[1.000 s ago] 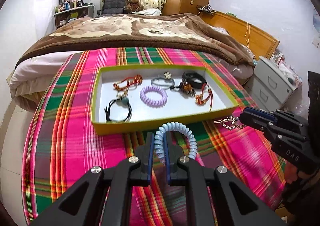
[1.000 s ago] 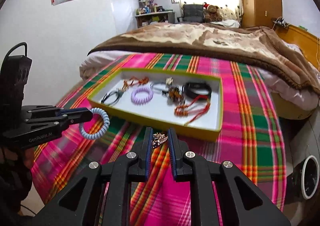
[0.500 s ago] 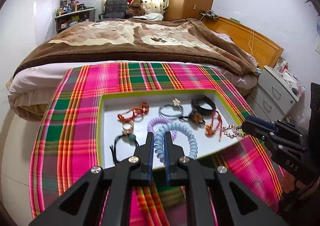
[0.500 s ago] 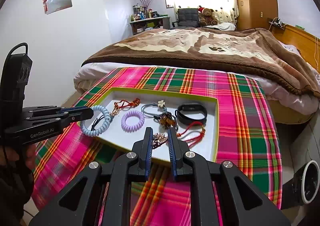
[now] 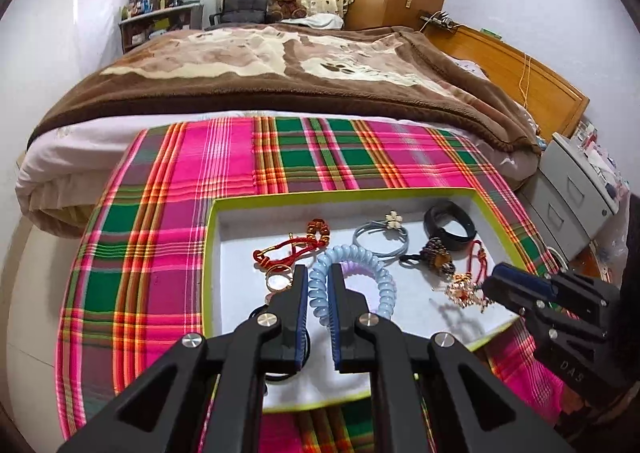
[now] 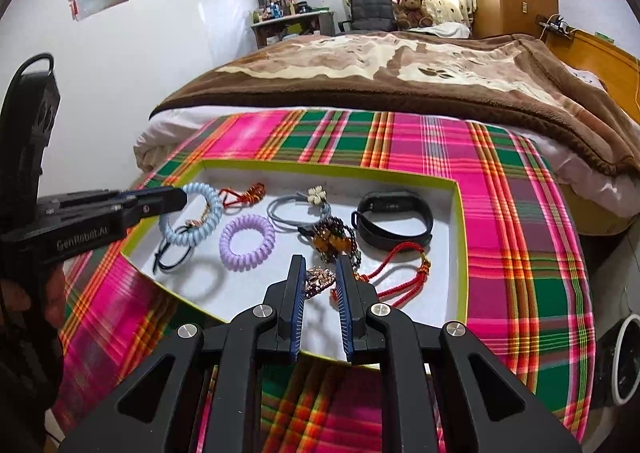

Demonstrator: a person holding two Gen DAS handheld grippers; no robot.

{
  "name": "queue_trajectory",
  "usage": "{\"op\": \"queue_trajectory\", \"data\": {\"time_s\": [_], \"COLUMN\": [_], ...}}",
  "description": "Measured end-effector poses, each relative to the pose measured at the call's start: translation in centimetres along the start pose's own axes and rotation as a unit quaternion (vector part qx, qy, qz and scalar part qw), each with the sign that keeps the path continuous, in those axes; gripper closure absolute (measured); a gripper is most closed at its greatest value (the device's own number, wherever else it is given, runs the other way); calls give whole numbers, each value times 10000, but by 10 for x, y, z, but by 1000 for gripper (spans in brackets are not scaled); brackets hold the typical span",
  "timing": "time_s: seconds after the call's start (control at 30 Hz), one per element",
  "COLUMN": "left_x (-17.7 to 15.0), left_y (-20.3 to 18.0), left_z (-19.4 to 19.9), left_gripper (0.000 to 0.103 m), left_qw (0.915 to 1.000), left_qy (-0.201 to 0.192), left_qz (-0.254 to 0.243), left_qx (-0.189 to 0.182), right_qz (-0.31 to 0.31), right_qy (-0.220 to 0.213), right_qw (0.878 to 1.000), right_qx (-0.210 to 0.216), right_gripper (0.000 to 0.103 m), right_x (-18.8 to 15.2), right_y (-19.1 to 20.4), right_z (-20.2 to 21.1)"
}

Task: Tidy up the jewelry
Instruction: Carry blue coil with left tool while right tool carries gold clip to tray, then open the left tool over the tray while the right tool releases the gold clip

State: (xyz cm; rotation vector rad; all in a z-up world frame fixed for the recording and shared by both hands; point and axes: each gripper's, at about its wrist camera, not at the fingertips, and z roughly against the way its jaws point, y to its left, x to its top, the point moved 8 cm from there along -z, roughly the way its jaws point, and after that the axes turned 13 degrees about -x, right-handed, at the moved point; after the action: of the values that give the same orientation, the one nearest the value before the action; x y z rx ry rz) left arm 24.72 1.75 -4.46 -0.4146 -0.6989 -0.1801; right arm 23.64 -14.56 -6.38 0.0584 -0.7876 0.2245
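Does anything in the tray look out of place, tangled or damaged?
Nothing looks damaged or spilled. The dark beaded bracelet lies partly over the grey hair tie with a flower, and red cord runs beside it, so pieces crowd together mid-tray inside the white tray with a yellow-green rim.

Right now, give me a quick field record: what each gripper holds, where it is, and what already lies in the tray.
left gripper: shut on light blue spiral hair tie, held above the tray's left part
right gripper: shut on gold ornament, held above the tray's near edge
tray: yellow-green rim, white floor, on plaid cloth
in tray: purple spiral hair tie, black band, grey hair tie with flower, red cord bracelets
released yet: no
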Motion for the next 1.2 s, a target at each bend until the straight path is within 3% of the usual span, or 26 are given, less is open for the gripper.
{"op": "queue_trajectory", "data": {"time_s": [0.47, 1.07, 1.2], "left_x": [-18, -22, -23], "left_y": [0, -1, 0], "left_z": [-30, -34, -33], "left_gripper": [93, 91, 73], "left_qw": [9992, 9988, 9988], "left_qy": [357, 434, 435], "left_qz": [115, 185, 217], "left_qx": [-115, -136, -105], "right_qz": [428, 602, 537], "right_qy": [180, 219, 222], "right_qw": [9989, 9977, 9980], "right_qx": [-3, -229, -267], "right_gripper": [87, 87, 87], "right_x": [-17, -20, -19], "right_y": [6, 5, 3], "right_z": [-12, -14, -14]}}
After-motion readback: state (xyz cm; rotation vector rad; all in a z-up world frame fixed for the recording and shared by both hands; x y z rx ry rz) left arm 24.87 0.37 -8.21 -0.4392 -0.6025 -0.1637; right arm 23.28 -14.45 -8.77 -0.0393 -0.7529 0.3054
